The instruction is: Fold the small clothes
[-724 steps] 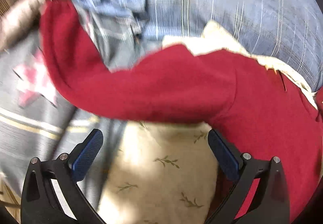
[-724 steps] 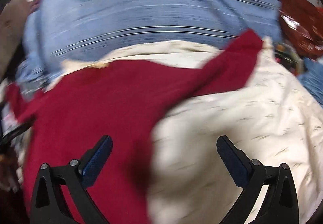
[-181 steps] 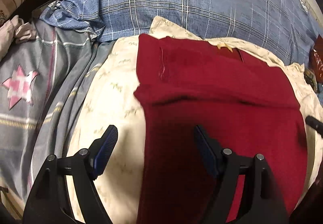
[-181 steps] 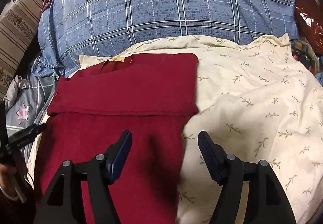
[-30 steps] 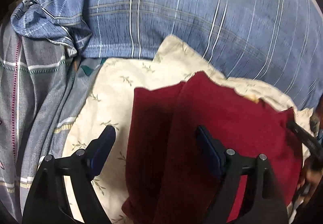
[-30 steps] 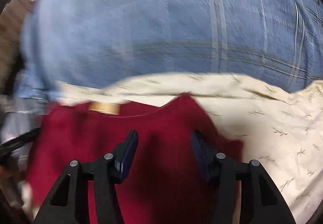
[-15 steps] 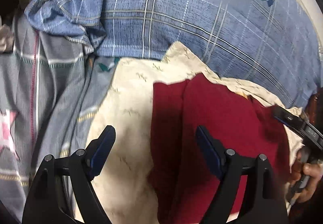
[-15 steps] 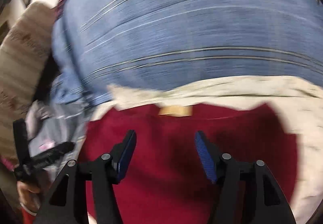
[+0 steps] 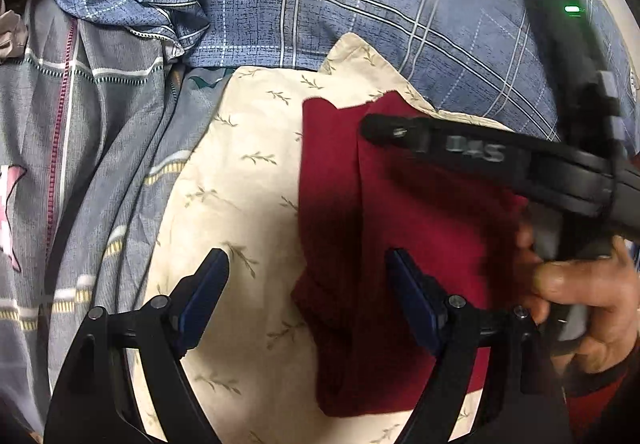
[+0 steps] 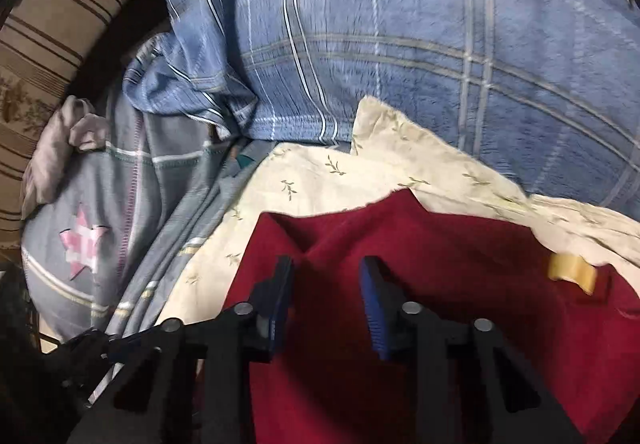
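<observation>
We see both wrist views angled steeply down, close over the bed; both share the folded dark-red knit garment point(image 9: 400, 228) point(image 10: 420, 264).

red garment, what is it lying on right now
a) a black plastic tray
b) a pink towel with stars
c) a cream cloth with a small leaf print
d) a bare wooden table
c: the red garment lies folded on the cream leaf-print cloth, which shows around its left and far edges, with a blue checked blanket beyond.
</observation>
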